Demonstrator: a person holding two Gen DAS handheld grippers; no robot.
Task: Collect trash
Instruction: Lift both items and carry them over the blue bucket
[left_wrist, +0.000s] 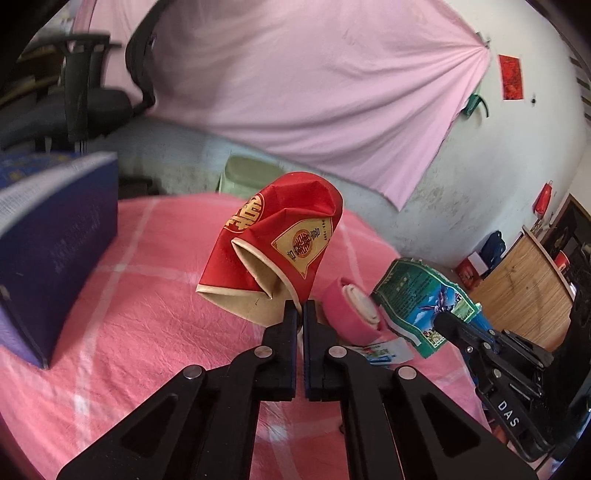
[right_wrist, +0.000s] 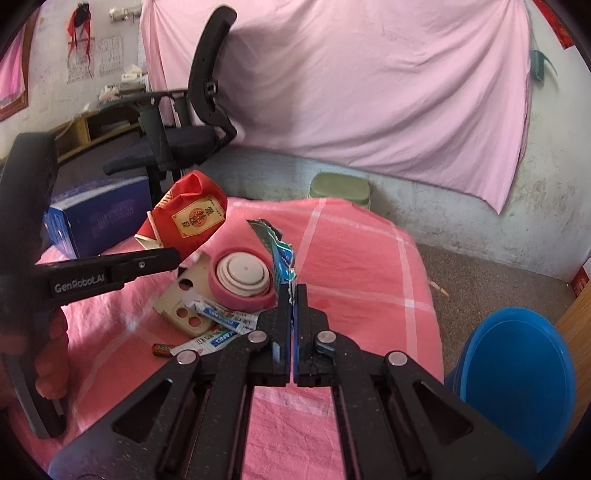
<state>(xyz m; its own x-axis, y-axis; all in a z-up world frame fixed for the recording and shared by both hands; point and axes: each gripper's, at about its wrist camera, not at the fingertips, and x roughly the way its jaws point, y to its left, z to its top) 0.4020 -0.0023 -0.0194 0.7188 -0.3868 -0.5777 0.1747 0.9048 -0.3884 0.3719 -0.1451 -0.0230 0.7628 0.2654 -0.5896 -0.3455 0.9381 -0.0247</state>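
My left gripper (left_wrist: 300, 308) is shut on the rim of a crushed red paper cup (left_wrist: 273, 243), which hangs above the pink checked cloth (left_wrist: 129, 332). The right wrist view shows the same cup (right_wrist: 192, 218) held by the left gripper (right_wrist: 177, 258) at the left. My right gripper (right_wrist: 293, 293) is shut on a torn green and blue wrapper (right_wrist: 277, 251), held upright on edge. The wrapper (left_wrist: 424, 299) shows its printed face in the left wrist view, with the right gripper (left_wrist: 441, 320) on it. A pink round lid (right_wrist: 242, 278) lies between the two.
A blue bin (right_wrist: 517, 380) stands on the floor at the right of the table. A dark blue box (left_wrist: 55, 240) sits at the left on the cloth. Toothpaste wrappers (right_wrist: 221, 325), a beige holed card (right_wrist: 184, 302) and a small battery (right_wrist: 162, 349) lie near the lid. An office chair (right_wrist: 177, 140) stands behind.
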